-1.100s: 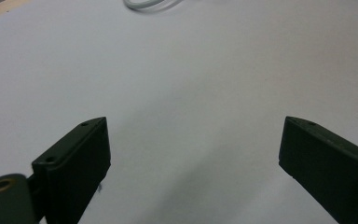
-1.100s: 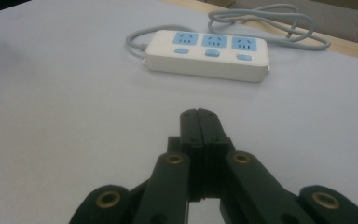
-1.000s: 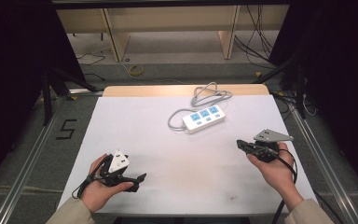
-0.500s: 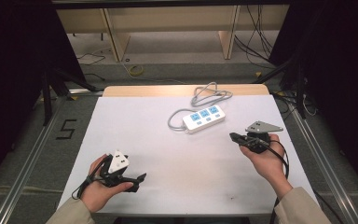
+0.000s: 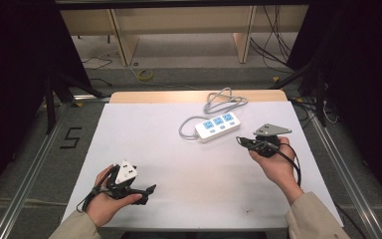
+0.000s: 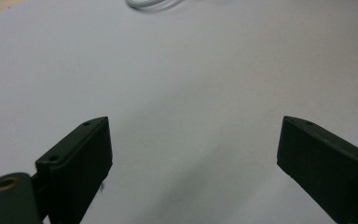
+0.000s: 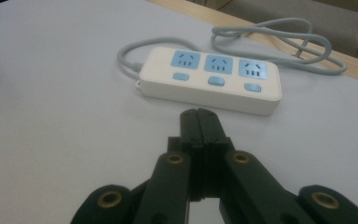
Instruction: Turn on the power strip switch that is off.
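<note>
A white power strip [image 5: 218,126] with three blue sockets and blue switches lies on the white table top, and its grey cable [image 5: 224,101] is looped behind it. In the right gripper view the power strip [image 7: 209,79] lies just ahead of my right gripper [image 7: 198,113], whose jaws are pressed together with nothing between them. From above, that right gripper [image 5: 239,141] hovers just to the right of the strip and points at it. My left gripper [image 5: 149,189] rests near the front left of the table. Its jaws [image 6: 193,149] stand wide apart over bare table.
The white sheet [image 5: 169,159] covers the table, and a wooden strip [image 5: 179,96] shows at its far edge. Metal rails run along both sides. Behind the table are wooden shelving and loose cables on the floor.
My right gripper has moved away from the front of the table and leftward, closer to the power strip. The left hand has stayed where it was.
</note>
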`<action>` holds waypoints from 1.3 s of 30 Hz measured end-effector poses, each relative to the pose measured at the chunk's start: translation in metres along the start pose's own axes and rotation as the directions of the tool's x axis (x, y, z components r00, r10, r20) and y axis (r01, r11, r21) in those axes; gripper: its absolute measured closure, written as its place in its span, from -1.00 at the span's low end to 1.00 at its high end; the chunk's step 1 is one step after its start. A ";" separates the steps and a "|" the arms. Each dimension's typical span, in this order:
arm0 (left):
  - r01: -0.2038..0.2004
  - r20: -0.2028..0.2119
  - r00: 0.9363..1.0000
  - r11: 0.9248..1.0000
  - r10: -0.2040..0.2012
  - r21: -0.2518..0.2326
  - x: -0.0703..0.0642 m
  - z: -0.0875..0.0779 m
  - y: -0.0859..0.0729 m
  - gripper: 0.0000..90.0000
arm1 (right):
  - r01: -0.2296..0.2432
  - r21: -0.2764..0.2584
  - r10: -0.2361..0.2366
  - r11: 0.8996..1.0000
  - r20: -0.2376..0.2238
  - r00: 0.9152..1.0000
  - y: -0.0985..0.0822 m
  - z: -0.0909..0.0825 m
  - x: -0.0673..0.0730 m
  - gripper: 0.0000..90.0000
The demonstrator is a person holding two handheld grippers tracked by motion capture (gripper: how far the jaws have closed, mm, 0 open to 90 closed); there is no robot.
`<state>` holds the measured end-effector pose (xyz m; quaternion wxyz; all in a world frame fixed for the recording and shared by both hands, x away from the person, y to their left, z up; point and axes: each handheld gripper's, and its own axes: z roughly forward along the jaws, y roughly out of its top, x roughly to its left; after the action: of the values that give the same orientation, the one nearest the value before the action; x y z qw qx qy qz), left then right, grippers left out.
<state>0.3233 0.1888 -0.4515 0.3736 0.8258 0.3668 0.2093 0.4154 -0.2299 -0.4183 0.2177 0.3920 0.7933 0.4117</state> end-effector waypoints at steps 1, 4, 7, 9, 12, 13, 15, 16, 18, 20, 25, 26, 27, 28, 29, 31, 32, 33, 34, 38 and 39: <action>-0.002 -0.001 1.000 1.000 0.002 0.000 0.000 0.000 0.000 -0.78 | 0.000 0.005 0.000 1.000 -0.002 1.000 0.001 0.002 0.001 1.00; -0.002 -0.004 1.000 1.000 0.002 0.002 0.000 0.000 0.000 -0.78 | 0.005 0.010 -0.005 1.000 -0.003 1.000 0.003 0.005 0.002 1.00; -0.007 -0.006 1.000 1.000 0.007 0.003 0.000 -0.001 -0.001 -0.78 | 0.003 0.010 -0.003 1.000 -0.002 1.000 0.007 0.008 0.002 1.00; -0.009 -0.010 1.000 1.000 0.009 0.003 0.000 -0.001 0.000 -0.78 | 0.004 0.008 -0.004 1.000 0.000 1.000 0.008 0.009 0.002 1.00; 0.003 -0.013 1.000 1.000 -0.003 0.004 0.000 -0.001 0.000 -0.78 | 0.004 0.010 -0.004 1.000 0.005 1.000 0.010 0.012 0.001 1.00; 0.005 -0.013 1.000 1.000 -0.005 0.001 0.000 -0.001 0.000 -0.78 | 0.003 0.011 -0.003 1.000 0.005 1.000 0.011 0.012 0.001 1.00; 0.004 -0.013 1.000 1.000 -0.004 0.000 0.000 -0.001 0.000 -0.78 | 0.003 0.007 -0.003 1.000 0.008 1.000 0.014 0.016 0.000 1.00; 0.001 -0.013 1.000 1.000 -0.001 -0.005 0.000 -0.001 0.000 -0.78 | 0.003 0.007 -0.003 1.000 0.008 1.000 0.014 0.016 0.000 1.00; -0.003 -0.012 1.000 1.000 0.002 -0.009 -0.001 -0.002 0.000 -0.78 | 0.010 0.014 -0.010 1.000 0.012 1.000 0.015 0.020 0.000 1.00; -0.003 -0.012 1.000 1.000 0.003 -0.009 -0.001 -0.002 0.000 -0.78 | 0.014 0.014 -0.014 1.000 0.012 1.000 0.016 0.021 0.000 1.00; -0.003 -0.018 1.000 1.000 0.002 -0.009 0.000 -0.003 0.000 -0.78 | 0.008 0.018 -0.008 1.000 0.015 1.000 0.018 0.024 -0.001 1.00; -0.004 -0.019 1.000 1.000 0.004 -0.011 0.000 -0.003 0.000 -0.78 | 0.008 0.019 -0.009 1.000 0.014 1.000 0.018 0.025 -0.001 1.00; -0.002 -0.020 1.000 1.000 0.002 -0.012 0.000 -0.003 0.000 -0.78 | 0.008 0.019 -0.009 1.000 0.014 1.000 0.018 0.025 -0.001 1.00; -0.004 -0.021 1.000 1.000 0.004 -0.012 0.001 -0.003 0.000 -0.78 | 0.010 0.021 -0.010 1.000 0.013 1.000 0.018 0.025 -0.001 1.00; -0.001 -0.022 1.000 1.000 0.001 -0.013 0.000 -0.003 0.000 -0.78 | 0.010 0.024 -0.010 1.000 0.014 1.000 0.018 0.026 -0.001 1.00; -0.004 -0.021 1.000 1.000 0.004 -0.008 0.001 -0.002 0.000 -0.78 | 0.010 0.024 -0.010 1.000 0.015 1.000 0.019 0.027 -0.003 1.00; -0.003 -0.018 1.000 1.000 0.003 -0.008 0.000 -0.002 0.000 -0.77 | 0.006 0.026 -0.006 1.000 0.016 1.000 0.020 0.027 -0.003 1.00; -0.003 -0.018 1.000 1.000 0.003 -0.008 0.000 -0.002 0.000 -0.77 | 0.006 0.026 -0.006 1.000 0.016 1.000 0.020 0.027 -0.003 1.00; -0.002 -0.020 1.000 1.000 0.002 -0.007 0.000 -0.003 0.000 -0.78 | 0.005 0.025 -0.005 1.000 0.017 1.000 0.021 0.028 -0.003 1.00; 0.008 -0.026 1.000 1.000 -0.009 -0.010 0.001 -0.002 -0.001 -0.77 | 0.003 0.017 -0.003 1.000 0.019 1.000 0.025 0.030 -0.003 1.00; 0.009 -0.025 1.000 1.000 -0.009 -0.009 0.001 -0.002 0.000 -0.77 | 0.003 0.016 -0.003 1.000 0.019 1.000 0.025 0.030 -0.003 1.00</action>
<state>0.3222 0.1910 -0.4502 0.3735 0.8199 0.3742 0.2196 0.4486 -0.2092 -0.4141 0.2226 0.3963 0.7952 0.4012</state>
